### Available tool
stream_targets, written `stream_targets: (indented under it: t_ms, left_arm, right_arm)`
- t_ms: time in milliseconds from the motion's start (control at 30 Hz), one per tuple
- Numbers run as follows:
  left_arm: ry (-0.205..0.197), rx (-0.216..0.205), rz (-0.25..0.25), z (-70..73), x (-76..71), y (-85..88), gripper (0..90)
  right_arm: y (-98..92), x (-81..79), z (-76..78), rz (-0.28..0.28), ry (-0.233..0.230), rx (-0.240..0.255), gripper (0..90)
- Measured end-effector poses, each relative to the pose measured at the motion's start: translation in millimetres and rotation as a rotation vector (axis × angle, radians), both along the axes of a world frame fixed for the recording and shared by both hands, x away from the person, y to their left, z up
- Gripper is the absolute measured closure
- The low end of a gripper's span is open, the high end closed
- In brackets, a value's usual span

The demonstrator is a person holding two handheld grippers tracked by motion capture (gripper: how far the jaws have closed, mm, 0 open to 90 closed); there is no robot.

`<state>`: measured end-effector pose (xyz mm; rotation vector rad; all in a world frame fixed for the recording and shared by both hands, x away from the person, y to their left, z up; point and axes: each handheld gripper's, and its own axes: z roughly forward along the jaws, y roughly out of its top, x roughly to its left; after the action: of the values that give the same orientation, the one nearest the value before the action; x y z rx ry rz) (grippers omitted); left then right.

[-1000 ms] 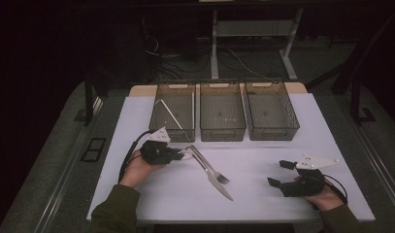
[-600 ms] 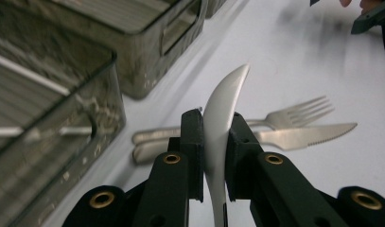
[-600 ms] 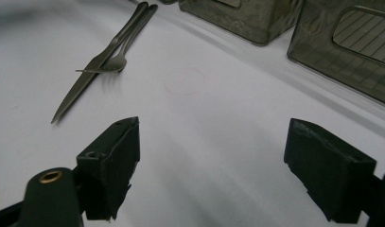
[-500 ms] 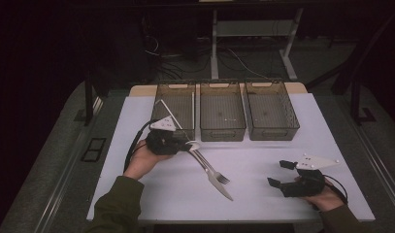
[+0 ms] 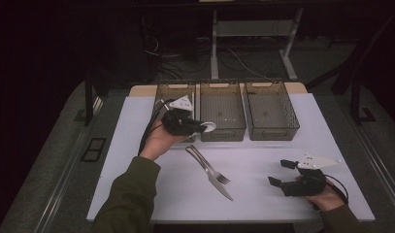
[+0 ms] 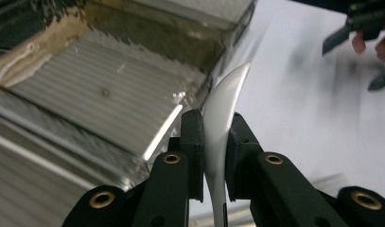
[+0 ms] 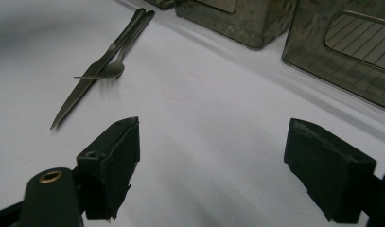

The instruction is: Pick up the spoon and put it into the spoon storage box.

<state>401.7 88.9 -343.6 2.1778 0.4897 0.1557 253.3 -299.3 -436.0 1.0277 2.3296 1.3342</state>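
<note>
White table (image 5: 137, 145), three bins (image 5: 223, 114), one fork (image 5: 208, 167), one knife (image 5: 217, 180), one spoon (image 6: 221, 123)

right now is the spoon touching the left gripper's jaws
Touching. The left gripper view shows the spoon pinched between both jaws of the left gripper.

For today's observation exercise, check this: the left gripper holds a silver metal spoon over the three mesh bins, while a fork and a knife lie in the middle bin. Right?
Not quite. The grey metal fork and the grey metal knife lie on the white table surface, not in the middle dark mesh bin, as the high view shows. The left gripper does hold the silver metal spoon by the bins.
</note>
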Motion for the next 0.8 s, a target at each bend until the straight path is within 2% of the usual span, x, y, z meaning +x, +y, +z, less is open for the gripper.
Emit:
stream_targets:
  t_ms: [67, 333, 567, 667, 800]
  left_arm:
    - [-0.005, -0.012, 0.004, 2.8, 6.5, -6.4, 79.3]
    - [-0.023, -0.003, 0.001, 9.9, 30.7, -34.8, 79.3]
    - [-0.026, -0.001, 0.007, 2.2, 46.3, -59.2, 79.3]
    - [-0.036, 0.036, 0.018, -2.2, 53.1, -70.3, 79.3]
    - [-0.022, 0.026, 0.027, -7.6, 61.3, -79.5, 79.3]
  right_arm:
    - [0.0, 0.0, 0.1, 0.001, -0.001, 0.001, 18.8]
    - [-0.9, 0.3, 0.4, -0.001, -0.001, 0.007, 18.9]
    - [-1.3, 0.4, 0.5, -0.001, -0.002, 0.01, 18.9]
    - [-1.1, 0.3, 0.6, 0.002, -0.002, 0.014, 18.9]
    - [-1.2, 0.0, 0.9, 0.002, 0.002, 0.019, 18.9]
